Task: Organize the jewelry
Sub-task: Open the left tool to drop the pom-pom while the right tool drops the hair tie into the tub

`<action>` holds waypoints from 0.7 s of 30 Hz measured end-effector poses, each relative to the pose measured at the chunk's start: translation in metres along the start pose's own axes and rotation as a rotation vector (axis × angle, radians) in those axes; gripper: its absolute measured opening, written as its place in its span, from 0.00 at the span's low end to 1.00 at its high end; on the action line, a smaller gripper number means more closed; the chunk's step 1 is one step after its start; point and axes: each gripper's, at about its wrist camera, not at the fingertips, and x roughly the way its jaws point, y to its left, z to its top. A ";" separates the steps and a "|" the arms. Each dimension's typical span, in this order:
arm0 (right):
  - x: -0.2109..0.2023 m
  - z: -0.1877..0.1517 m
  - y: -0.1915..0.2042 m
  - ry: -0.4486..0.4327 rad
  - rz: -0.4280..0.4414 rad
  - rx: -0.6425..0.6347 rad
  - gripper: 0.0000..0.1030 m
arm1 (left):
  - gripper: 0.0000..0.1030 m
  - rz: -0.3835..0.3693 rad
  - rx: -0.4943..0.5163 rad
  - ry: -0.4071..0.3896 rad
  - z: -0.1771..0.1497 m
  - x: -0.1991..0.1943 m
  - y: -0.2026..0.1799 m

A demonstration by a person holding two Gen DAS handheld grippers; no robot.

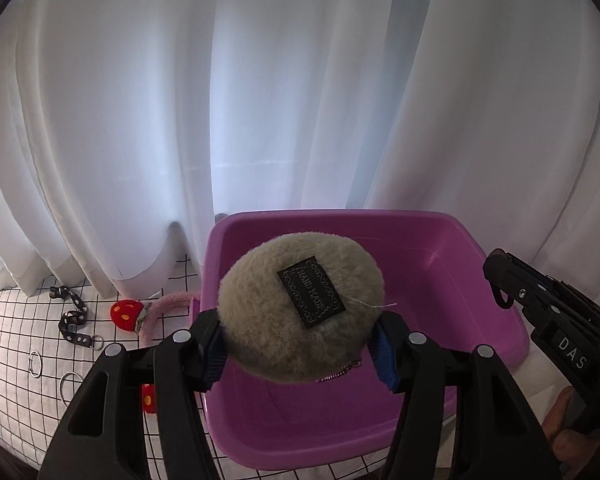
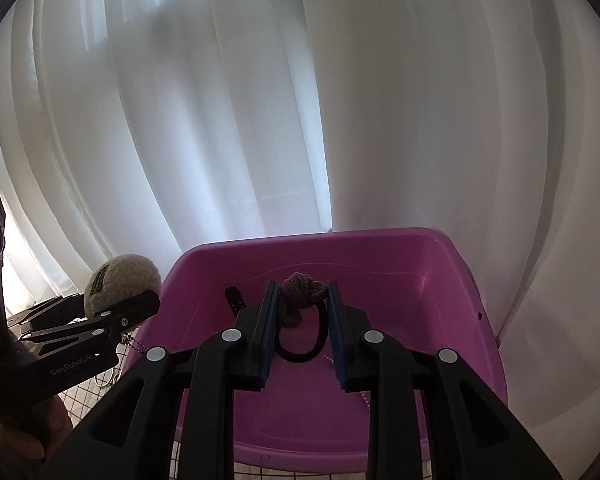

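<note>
My left gripper (image 1: pixel 298 344) is shut on a fluffy beige pouch (image 1: pixel 296 304) with a black label and holds it over the purple plastic bin (image 1: pixel 480 292). The pouch also shows in the right wrist view (image 2: pixel 124 280), at the bin's left rim. My right gripper (image 2: pixel 302 332) is shut on a knotted mauve hair tie (image 2: pixel 300 300) with a dark elastic loop, above the purple bin (image 2: pixel 452 300). A black strap (image 2: pixel 234 300) and a bead chain (image 2: pixel 364 396) lie inside the bin.
On the gridded white cloth (image 1: pixel 16 344) left of the bin lie a black studded strap (image 1: pixel 74 320), a red strawberry charm on a pink fuzzy band (image 1: pixel 130 314), metal rings (image 1: pixel 36 364) and another red charm (image 1: pixel 149 398). White curtains (image 1: pixel 260 100) hang close behind.
</note>
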 end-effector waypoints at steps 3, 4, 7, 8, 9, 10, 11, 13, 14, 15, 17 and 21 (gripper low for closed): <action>0.025 0.001 -0.012 0.052 0.002 0.020 0.23 | 0.55 0.021 0.019 0.035 0.005 0.023 -0.011; 0.033 0.001 -0.014 0.074 0.002 0.027 0.23 | 0.55 0.026 0.020 0.047 0.006 0.030 -0.012; 0.062 0.002 -0.024 0.171 0.005 0.058 0.23 | 0.55 0.035 0.005 0.100 0.008 0.054 -0.016; 0.071 0.001 -0.027 0.203 0.011 0.071 0.23 | 0.55 0.037 -0.003 0.119 0.009 0.060 -0.017; 0.080 0.001 -0.031 0.237 0.009 0.082 0.23 | 0.55 0.044 -0.005 0.138 0.009 0.066 -0.017; 0.088 0.000 -0.035 0.267 0.008 0.096 0.23 | 0.55 0.051 -0.006 0.157 0.008 0.071 -0.016; 0.096 -0.001 -0.039 0.296 0.012 0.115 0.23 | 0.55 0.057 -0.006 0.177 0.007 0.076 -0.017; 0.107 -0.003 -0.042 0.348 0.014 0.136 0.23 | 0.55 0.064 -0.012 0.216 0.006 0.085 -0.015; 0.112 -0.004 -0.044 0.368 0.016 0.144 0.23 | 0.55 0.065 -0.014 0.236 0.006 0.090 -0.014; 0.116 -0.005 -0.045 0.388 0.018 0.152 0.23 | 0.56 0.060 -0.016 0.255 0.005 0.094 -0.014; 0.124 -0.006 -0.049 0.415 0.016 0.171 0.23 | 0.57 0.066 -0.018 0.291 0.004 0.099 -0.014; 0.131 -0.010 -0.051 0.460 0.006 0.202 0.42 | 0.63 0.081 -0.033 0.351 0.002 0.109 -0.010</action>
